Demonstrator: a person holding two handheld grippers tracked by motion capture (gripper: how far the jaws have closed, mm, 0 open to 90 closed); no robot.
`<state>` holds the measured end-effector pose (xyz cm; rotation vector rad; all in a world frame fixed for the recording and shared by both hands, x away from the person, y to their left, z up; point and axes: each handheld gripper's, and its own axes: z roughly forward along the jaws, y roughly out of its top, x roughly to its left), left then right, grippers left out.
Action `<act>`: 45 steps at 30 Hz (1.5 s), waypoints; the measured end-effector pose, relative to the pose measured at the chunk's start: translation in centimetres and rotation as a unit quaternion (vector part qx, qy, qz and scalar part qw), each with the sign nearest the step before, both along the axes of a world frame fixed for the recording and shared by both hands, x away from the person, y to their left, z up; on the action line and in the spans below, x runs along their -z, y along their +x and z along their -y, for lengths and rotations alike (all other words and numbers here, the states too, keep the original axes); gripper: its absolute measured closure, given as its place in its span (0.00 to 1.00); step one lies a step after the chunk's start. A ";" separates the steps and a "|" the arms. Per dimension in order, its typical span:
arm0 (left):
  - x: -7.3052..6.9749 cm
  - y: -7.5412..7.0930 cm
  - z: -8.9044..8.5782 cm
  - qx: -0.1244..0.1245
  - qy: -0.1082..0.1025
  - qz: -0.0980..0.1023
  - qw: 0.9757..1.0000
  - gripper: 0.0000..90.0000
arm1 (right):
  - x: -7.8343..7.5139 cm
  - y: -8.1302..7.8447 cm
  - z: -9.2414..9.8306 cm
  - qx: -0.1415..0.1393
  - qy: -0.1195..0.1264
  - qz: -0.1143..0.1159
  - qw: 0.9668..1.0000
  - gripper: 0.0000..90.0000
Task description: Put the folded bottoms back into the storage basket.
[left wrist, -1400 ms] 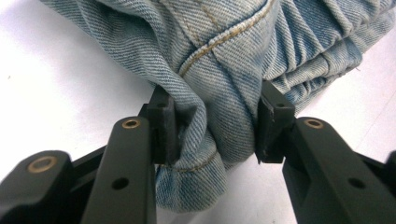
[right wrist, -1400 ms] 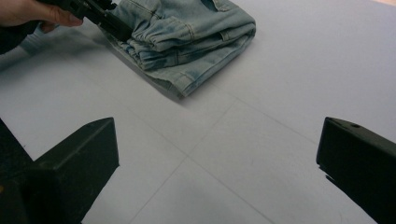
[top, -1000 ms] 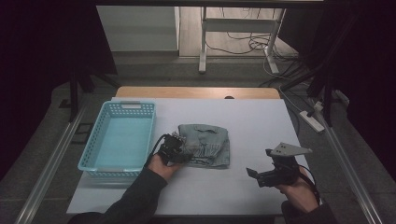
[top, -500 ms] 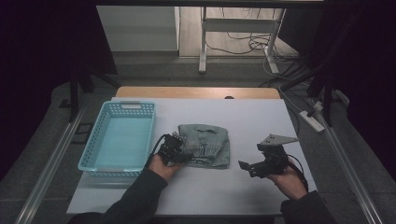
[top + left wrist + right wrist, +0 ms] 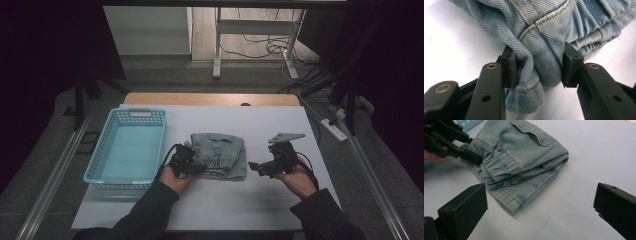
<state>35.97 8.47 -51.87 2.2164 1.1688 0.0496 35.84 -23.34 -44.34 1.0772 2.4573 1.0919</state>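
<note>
Folded denim jeans [image 5: 219, 154], flat on the white table [image 5: 280, 210], just right of the turquoise basket [image 5: 127, 150]

High view first: right gripper [image 5: 256, 166] now swung in toward the jeans' right edge, up from the near-right corner of the table a second ago, tips near the denim but apart from it. Left gripper [image 5: 196, 166] unmoved at the jeans' left edge, hand behind it, cable looping back toward the basket. Jeans themselves not shifted, still folded, still beside the basket. Reads as a two-handed lift being set up: one side gripped, the other side about to be

Left gripper view: a thick bunched fold of denim [image 5: 541, 60] seated between the two black pads [image 5: 510, 68], jaws narrowed to about the width of the fold, left pad pressing into the cloth, right pad against its other flank. Seam stitching running across above the pinch, hem curling under below. Grip looks firm, though on a rounded roll rather than a flat edge, so some slip possible

Right gripper view: jaws spread wide, nothing between them but bare table. Jeans [image 5: 521, 162] ahead and left of centre, pocket up, elastic waistband facing this way, layered edges showing. Left gripper [image 5: 475, 157] visible beyond, biting the far edge of the jeans. Still to do, by the look: closing on the near edge, then carrying left into the basket
</note>
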 end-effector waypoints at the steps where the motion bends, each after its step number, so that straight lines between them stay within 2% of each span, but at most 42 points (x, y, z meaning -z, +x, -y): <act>1: 0.0 0.0 0.0 0.000 0.000 0.000 1.000 0.61 | 0.1 0.3 -0.1 0.000 -0.002 -0.002 1.000 0.00; 6: 0.1 0.0 -0.1 0.001 -0.002 0.000 1.000 0.61 | 0.5 1.5 -0.6 0.006 -0.016 -0.008 1.000 0.00; 13: 0.1 0.1 -0.1 0.000 -0.005 -0.001 1.000 0.60 | 1.1 3.7 -1.4 0.015 -0.022 -0.019 0.999 0.00; 17: 0.1 0.1 -0.1 -0.001 -0.007 -0.002 1.000 0.60 | 1.5 4.8 -1.9 0.011 -0.021 -0.031 0.999 0.00; 25: 0.1 0.1 -0.1 0.000 -0.005 -0.001 1.000 0.60 | 1.7 6.3 -2.7 0.014 -0.021 -0.032 0.999 0.00; 33: 0.2 0.1 -0.2 0.000 -0.008 -0.002 1.000 0.60 | 2.1 7.8 -3.5 0.016 -0.032 -0.037 0.999 0.00; 37: 0.2 0.1 -0.2 0.000 -0.009 -0.003 1.000 0.59 | 2.2 8.6 -3.8 0.009 -0.026 -0.039 0.999 0.00; 45: 0.2 0.2 -0.2 -0.001 -0.011 -0.005 1.000 0.59 | 2.2 9.9 -4.6 0.004 -0.032 -0.041 0.999 0.00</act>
